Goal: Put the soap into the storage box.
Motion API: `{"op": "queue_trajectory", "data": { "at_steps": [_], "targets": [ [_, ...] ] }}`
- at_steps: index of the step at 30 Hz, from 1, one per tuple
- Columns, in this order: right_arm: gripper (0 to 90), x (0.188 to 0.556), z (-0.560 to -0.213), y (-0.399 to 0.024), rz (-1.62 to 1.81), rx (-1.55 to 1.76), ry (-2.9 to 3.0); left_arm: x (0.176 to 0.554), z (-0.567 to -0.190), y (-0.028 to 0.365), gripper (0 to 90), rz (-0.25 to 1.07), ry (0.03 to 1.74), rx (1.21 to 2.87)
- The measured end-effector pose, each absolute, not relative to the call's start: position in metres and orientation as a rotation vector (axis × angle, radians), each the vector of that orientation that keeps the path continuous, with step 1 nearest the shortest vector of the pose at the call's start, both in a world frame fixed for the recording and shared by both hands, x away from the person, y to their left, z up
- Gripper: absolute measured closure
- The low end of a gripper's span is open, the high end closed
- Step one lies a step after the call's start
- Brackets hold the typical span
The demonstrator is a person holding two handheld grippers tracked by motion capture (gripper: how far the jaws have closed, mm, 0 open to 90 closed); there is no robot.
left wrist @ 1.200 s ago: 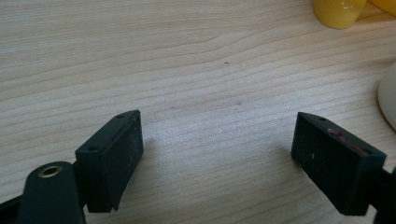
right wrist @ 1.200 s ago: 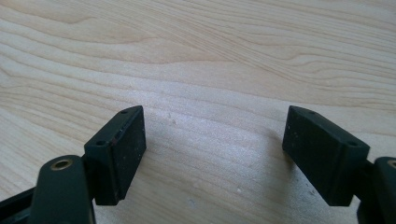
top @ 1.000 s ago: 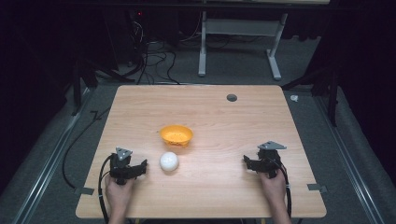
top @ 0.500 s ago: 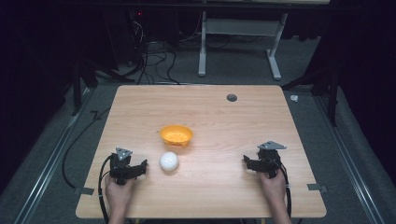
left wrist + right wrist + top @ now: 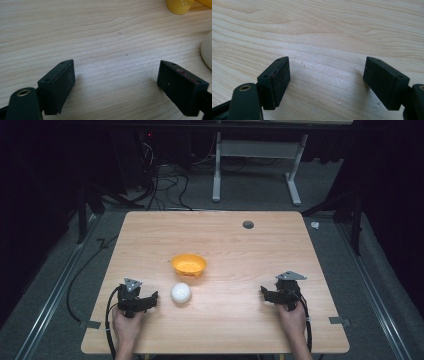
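White ball (image 5: 180,293) just beside left tongs (image 5: 153,298), tongs spread, just been opening, nothing between

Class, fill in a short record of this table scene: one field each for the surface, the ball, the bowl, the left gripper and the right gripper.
surface: wooden table
ball: white ball, just in front of the bowl, right of the left gripper
bowl: orange bowl, upright, near the middle
left gripper: jaws just been opening, nothing between them, beside the ball
right gripper: jaws open over bare wood
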State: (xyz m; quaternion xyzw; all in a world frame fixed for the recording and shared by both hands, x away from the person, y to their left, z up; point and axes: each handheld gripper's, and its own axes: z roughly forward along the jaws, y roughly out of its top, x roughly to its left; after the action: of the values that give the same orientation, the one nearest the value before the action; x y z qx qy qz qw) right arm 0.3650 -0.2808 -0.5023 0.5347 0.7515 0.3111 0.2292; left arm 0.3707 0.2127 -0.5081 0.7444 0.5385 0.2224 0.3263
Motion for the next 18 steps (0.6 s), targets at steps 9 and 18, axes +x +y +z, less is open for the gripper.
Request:
{"op": "queue_trajectory", "data": {
  "at_steps": [9, 18],
  "targets": [
    [22.5, 0.3650, -0.5023, -0.2808, 0.856, 1.471, 2.068, 0.3698, -0.5065, 0.2098, 15.0, 0.573, 1.383, 1.974],
    [22.5, 0.3650, -0.5023, -0.2808, 0.856, 1.471, 2.068, 0.3643, -0.4991, 0.2039, 14.9, 0.554, 1.337, 1.964]
  ]
}}
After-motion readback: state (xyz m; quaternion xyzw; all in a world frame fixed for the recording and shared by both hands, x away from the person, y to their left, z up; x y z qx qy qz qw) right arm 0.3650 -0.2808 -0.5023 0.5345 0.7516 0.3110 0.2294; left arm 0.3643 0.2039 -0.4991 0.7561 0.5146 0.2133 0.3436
